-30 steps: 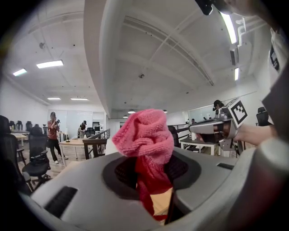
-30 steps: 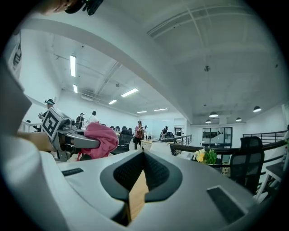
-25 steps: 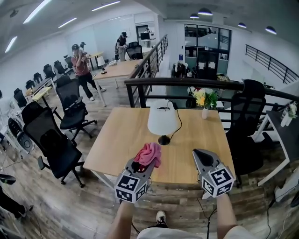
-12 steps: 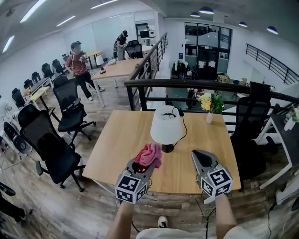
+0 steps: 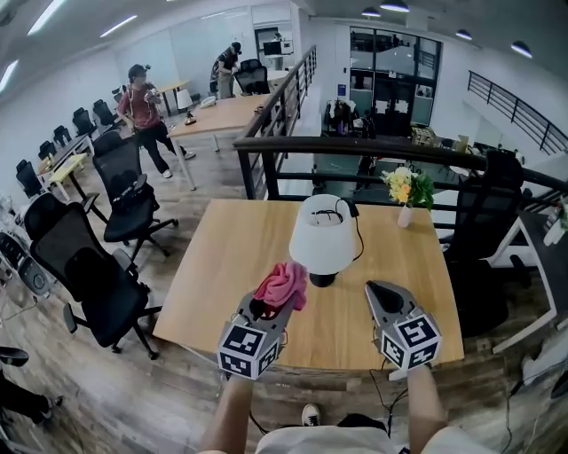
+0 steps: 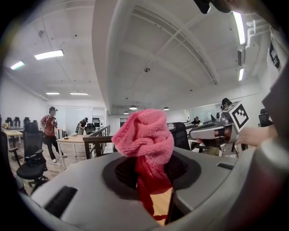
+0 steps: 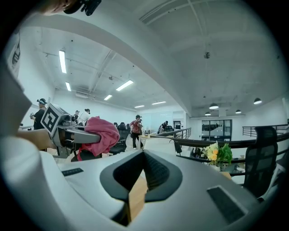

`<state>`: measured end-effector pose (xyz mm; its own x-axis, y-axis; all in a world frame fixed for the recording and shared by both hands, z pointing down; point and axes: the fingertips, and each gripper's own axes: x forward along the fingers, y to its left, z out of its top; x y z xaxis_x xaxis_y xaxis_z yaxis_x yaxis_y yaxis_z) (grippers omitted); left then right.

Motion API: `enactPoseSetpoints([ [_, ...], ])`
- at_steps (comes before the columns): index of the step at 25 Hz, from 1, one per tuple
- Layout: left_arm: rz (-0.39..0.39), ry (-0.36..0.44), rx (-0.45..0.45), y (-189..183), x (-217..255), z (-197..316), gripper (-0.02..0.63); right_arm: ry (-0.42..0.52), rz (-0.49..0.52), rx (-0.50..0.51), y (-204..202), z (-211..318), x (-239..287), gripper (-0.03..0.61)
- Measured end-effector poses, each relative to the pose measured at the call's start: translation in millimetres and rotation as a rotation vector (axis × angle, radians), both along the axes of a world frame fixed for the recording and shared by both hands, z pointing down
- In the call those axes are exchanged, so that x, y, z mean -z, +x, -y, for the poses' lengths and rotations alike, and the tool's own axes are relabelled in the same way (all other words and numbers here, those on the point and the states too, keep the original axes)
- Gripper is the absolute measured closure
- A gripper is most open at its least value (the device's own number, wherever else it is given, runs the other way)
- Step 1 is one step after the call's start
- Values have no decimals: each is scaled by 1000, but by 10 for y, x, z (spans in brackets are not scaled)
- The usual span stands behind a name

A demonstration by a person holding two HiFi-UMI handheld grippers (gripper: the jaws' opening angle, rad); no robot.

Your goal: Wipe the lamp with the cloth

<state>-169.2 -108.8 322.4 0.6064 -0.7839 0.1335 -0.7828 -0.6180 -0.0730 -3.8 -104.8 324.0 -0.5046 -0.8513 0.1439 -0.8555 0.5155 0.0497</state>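
With the left tongs [image 5: 267, 309] pinching the pink cloth [image 5: 282, 285] and the right tongs [image 5: 380, 292] closed and empty, carry the cloth up to the centre-frame lamp [image 5: 324, 238], pressing lightly.

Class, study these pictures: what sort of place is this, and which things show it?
Most likely an open-plan office, perhaps on a raised level. Black swivel chairs stand by long wooden desks, strip lights run along the ceiling, and a black railing edges the floor.
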Motion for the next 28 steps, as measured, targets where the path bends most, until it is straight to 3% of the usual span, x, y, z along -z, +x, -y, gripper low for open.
enactPoseSetpoints([
  [9, -11, 25, 32, -83, 119, 726, 453, -48, -6, 5, -18, 428, -143, 568],
  [14, -25, 50, 96, -166, 210, 1275, 451, -67, -20, 24, 32, 721, -241, 566],
  [20, -79, 13, 120, -190, 132, 1834, 449, -108, -37, 31, 148, 1058, -407, 566],
  [28, -52, -26, 100, 43, -96, 2248, 448, -161, -47, 58, 195, 1409, -683, 566],
])
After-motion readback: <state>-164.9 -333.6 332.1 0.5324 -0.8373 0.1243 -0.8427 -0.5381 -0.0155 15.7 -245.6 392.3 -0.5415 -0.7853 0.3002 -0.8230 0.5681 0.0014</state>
